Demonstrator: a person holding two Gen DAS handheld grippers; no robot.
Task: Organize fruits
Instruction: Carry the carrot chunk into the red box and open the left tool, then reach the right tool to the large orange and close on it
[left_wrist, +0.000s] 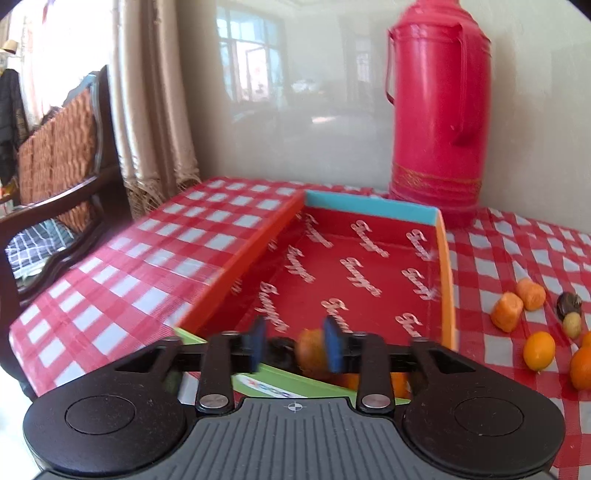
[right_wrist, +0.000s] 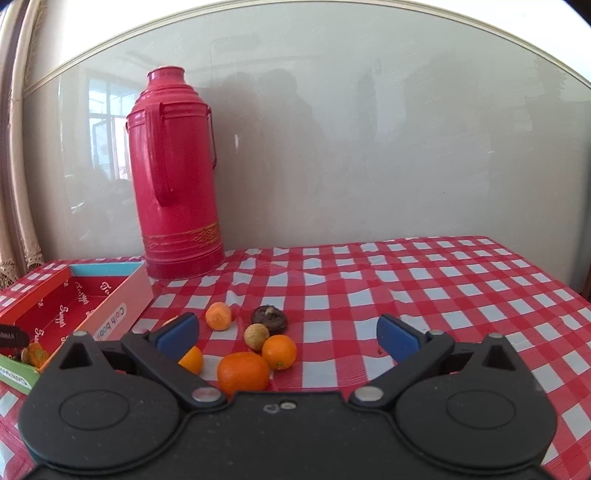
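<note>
The left wrist view is motion-blurred; an orange fruit (left_wrist: 312, 352) smears between the jaws, contact unclear. The thermos (left_wrist: 439, 110) top is cut off.

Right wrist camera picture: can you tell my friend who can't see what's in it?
An open right gripper hovers over a red checked tablecloth with loose fruit: a big orange, two smaller oranges, a walnut-like nut and a dark round fruit. A tall red thermos stands behind, and a red-lined box sits left.

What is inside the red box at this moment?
At the near end of the red box, an orange piece and a dark one show. The left gripper covers the rest there.
</note>
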